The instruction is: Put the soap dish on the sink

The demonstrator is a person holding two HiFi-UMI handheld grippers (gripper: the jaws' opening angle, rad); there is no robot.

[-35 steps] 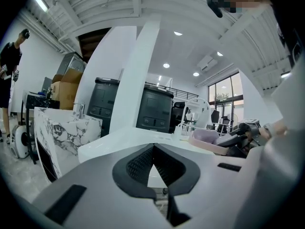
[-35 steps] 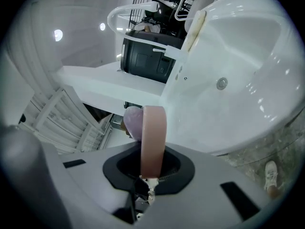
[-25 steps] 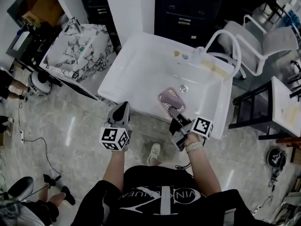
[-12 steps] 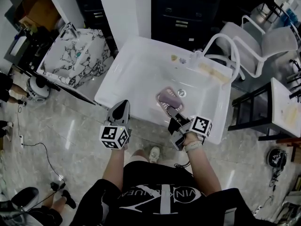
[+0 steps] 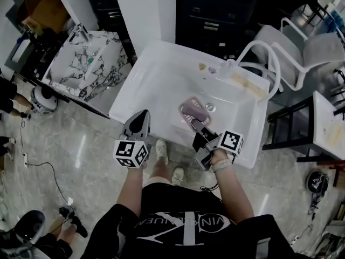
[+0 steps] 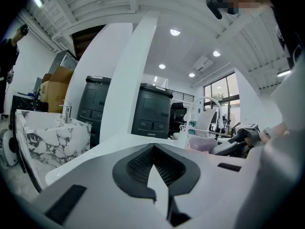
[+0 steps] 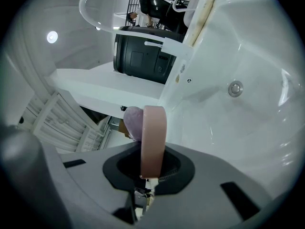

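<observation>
Workshop or test lab, not a bathroom.
Freestanding white sink (image 5: pixel 156 85) at centre, marbled basin (image 5: pixel 81 72) upper left beside cardboard boxes (image 5: pixel 51 4), dark cabinets (image 5: pixel 210 15) along the top, white chair (image 5: pixel 318 50) upper right.

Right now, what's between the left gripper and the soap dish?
Only bare white sink lies between the left gripper and the soap dish, as the head view shows.

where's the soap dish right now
In the head view, right of centre: the pink soap dish is clamped in the right gripper, over the white sink basin, just left of the drain.
</observation>
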